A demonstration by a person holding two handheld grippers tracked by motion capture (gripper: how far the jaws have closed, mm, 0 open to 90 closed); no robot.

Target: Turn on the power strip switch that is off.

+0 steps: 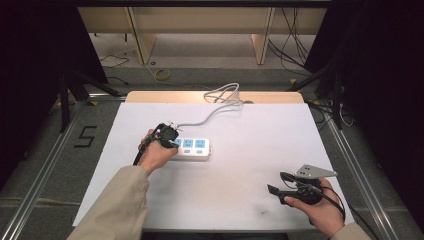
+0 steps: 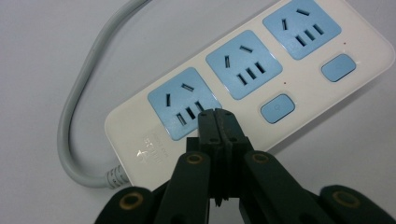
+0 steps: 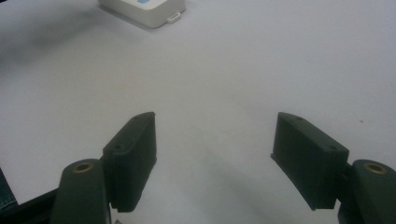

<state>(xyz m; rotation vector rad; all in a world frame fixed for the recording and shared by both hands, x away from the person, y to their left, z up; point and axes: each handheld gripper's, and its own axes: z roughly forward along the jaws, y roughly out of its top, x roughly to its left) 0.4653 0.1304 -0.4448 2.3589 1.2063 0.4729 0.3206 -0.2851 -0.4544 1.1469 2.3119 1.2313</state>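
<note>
Pressing together, pad against pad with nothing between them, at the tip of the left gripper, right over the edge of the nearest blue socket face of the power strip; whether actually touching the plastic, cannot tell. Hovering just short of the first of the two blue rocker switches, with the second switch farther along the white body. Showing three blue socket faces in a row on that strip, and a grey cable curving out of the near end.

Lying near the middle of the white table, slightly left of centre, the power strip in the high view, with the left gripper sitting at its left end and the left hand wrapping around the gripper body. Trailing away toward the far table edge, the grey cable, looping in a coil there.

Standing spread wide with only bare table between them, the black pads of the right gripper in the right gripper view, with a corner of the power strip far ahead. Resting well apart from the strip, near the front right of the table, the right gripper in the right hand.
</note>
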